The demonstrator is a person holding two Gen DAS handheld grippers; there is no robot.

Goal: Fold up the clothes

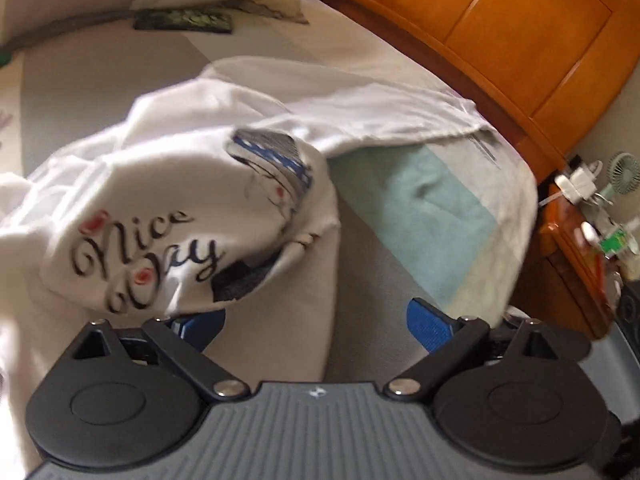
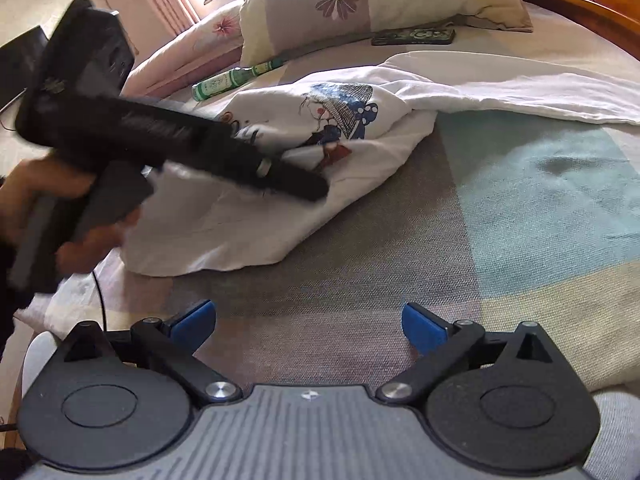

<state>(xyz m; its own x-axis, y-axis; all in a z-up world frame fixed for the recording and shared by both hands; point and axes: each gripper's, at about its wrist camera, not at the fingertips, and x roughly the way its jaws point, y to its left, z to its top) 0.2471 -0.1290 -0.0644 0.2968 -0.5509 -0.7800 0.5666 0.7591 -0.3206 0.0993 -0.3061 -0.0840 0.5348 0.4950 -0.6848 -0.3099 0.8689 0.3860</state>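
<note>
white printed T-shirt crumpled, soft folds | woven bedspread | left claw wide | right claw wide

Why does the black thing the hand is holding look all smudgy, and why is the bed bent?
Right wrist view: the left tongs and the hand holding them are smeared by motion blur; bright window light washes out the top. Left wrist view: the T-shirt print is slightly blurred, and the fisheye lens curves the wooden headboard.
</note>
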